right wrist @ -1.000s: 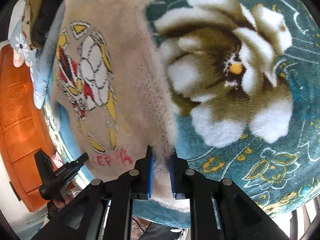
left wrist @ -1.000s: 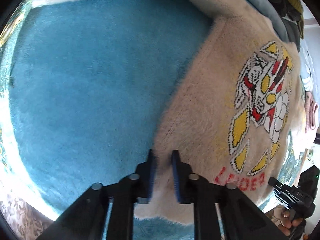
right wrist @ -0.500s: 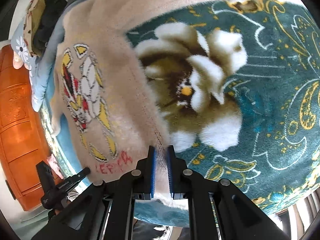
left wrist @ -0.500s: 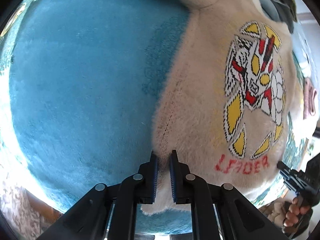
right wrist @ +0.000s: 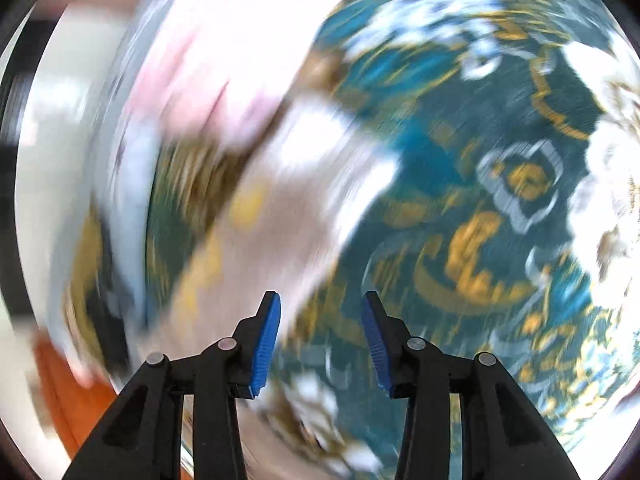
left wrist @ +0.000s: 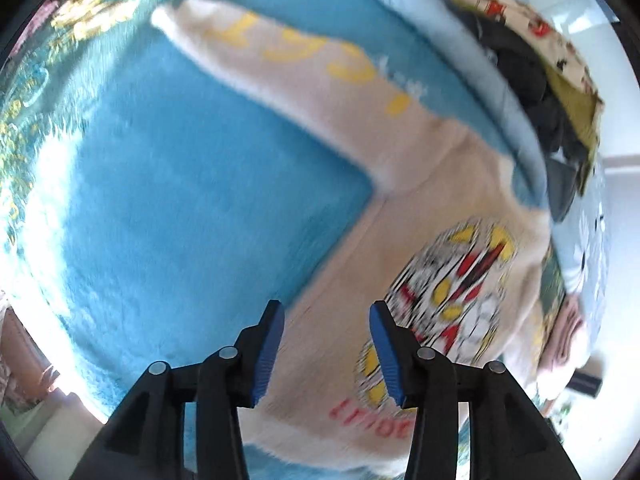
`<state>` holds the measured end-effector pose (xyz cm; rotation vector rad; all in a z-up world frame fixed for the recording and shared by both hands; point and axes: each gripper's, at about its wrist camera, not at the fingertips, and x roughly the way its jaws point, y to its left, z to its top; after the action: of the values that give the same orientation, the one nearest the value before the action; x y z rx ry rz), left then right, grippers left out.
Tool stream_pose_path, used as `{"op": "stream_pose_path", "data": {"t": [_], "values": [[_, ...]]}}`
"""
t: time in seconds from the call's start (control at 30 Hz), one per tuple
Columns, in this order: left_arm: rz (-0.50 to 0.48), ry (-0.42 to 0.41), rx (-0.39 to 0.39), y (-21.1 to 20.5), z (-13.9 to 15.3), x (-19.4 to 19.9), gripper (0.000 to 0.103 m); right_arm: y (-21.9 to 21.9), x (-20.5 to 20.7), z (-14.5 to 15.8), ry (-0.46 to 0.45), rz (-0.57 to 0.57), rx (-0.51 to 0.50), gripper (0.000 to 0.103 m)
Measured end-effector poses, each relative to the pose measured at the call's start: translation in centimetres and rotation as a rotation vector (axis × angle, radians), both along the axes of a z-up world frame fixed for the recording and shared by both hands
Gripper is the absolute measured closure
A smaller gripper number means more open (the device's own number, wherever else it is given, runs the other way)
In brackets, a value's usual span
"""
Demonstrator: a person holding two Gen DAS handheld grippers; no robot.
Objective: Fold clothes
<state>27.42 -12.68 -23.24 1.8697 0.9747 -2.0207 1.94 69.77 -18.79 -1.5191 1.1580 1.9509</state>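
Note:
A fuzzy beige sweater with a robot graphic and red lettering lies flat on a blue plush blanket. Its sleeve, with yellow letters, stretches to the upper left. My left gripper is open and empty above the sweater's lower left side. My right gripper is open and empty. The right wrist view is badly blurred; a beige strip, probably the sweater's other sleeve, lies left of the fingers.
A pile of other clothes lies beyond the sweater at the upper right. A teal floral blanket fills the right wrist view. Pink cloth sits at the right edge. Orange furniture shows at lower left.
Both grippers have opened and let go of the sweater's bottom edge. Both have lifted back and swung; the right one moves fast and its view is smeared.

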Motion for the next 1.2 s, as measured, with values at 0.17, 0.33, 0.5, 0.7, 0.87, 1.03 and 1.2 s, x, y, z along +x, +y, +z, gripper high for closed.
{"op": "stream_pose_path", "data": {"t": [0.17, 0.33, 0.5, 0.7, 0.87, 1.03, 1.2], "values": [[0.017, 0.023, 0.004, 2.4, 1.7, -3.8, 0.048, 2.5, -0.9, -2.1, -0.010, -0.160, -0.011, 0.059], [-0.010, 0.011, -0.012, 3.3, 1.7, -5.4, 0.048, 2.8, -1.8, -3.4, 0.043, -0.246, -0.089, 0.069], [-0.003, 0.007, -0.009, 3.2, 2.5, -6.0, 0.048, 1.3, -3.2, -1.9, 0.073, -0.221, -0.068, 0.090], [0.008, 0.009, 0.008, 1.3, 2.3, -5.7, 0.048, -5.4, -5.7, 4.9, 0.224, 0.003, 0.024, 0.092], [0.039, 0.008, 0.032, -0.9, 1.7, -5.2, 0.048, -14.2, -7.8, 9.4, 0.302, 0.262, 0.109, 0.092], [0.068, 0.014, 0.041, -3.8, 1.2, -5.1, 0.048, -27.9, -10.4, 8.2, 0.298, 0.515, 0.092, 0.092], [0.104, 0.013, 0.043, -6.6, 0.3, -5.4, 0.048, -39.0, -11.3, 4.3, 0.245, 0.699, 0.040, 0.092]]}}
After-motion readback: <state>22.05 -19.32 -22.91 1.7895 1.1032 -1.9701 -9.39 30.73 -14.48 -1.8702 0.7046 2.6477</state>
